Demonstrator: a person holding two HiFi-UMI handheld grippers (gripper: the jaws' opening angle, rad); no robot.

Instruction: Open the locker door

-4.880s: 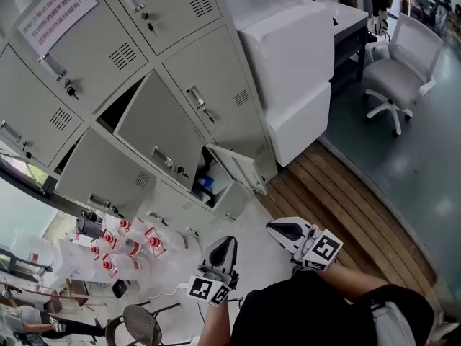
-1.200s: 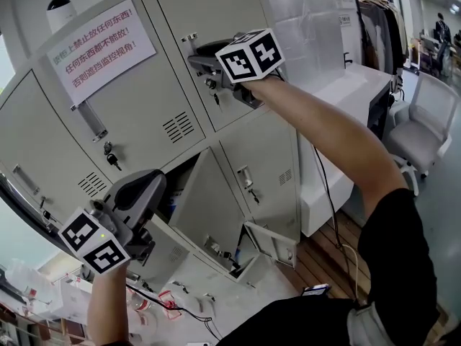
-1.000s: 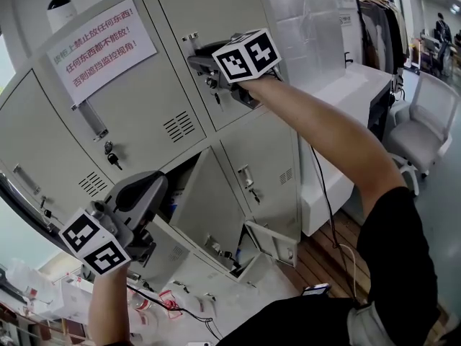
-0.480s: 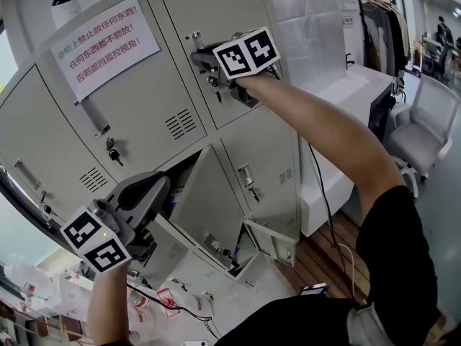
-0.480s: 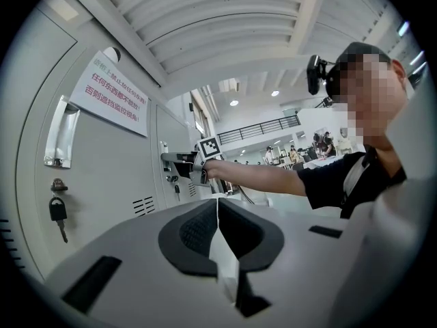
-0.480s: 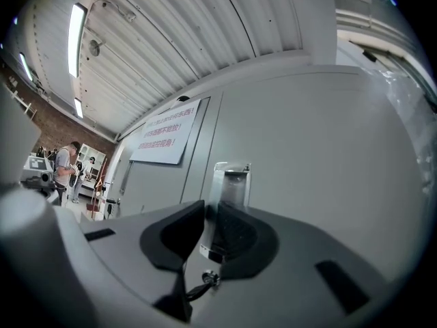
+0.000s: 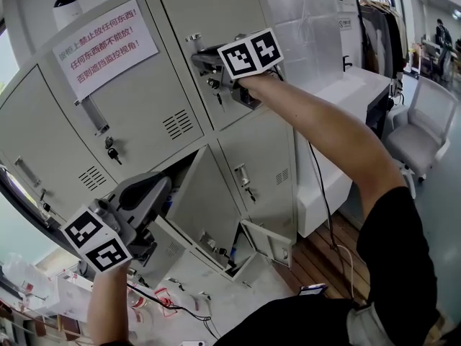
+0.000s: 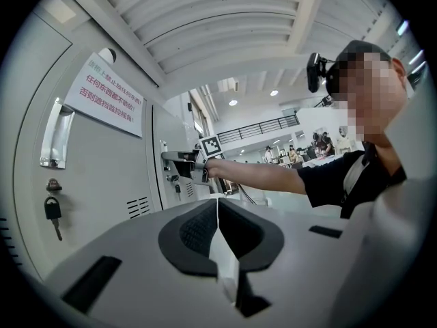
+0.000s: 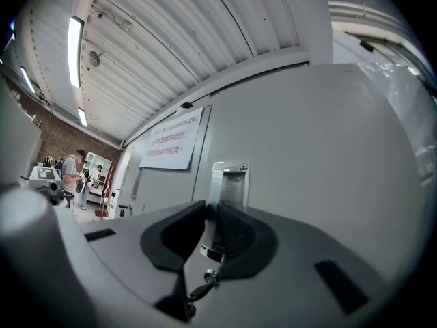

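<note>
Lockers (image 7: 144, 107): right gripper (image 9: 212, 225) closing (on handle (image 9: 231, 180)).

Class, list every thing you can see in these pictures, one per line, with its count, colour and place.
Lockers: one bank, pale grey, left and centre; some lower doors open.
Paper sign: one, white with red print, upper left door.
Door handle: one, silver, upper right door.
Key: one, dark-headed, in the signed door's lock.
Office chair: one, white, far right.
Desk: one, white, right of the lockers.
Left hand-held gripper: one, grey, low left, jaws together, empty.
Right hand-held gripper: one, grey, jaws closing on the door handle.
</note>
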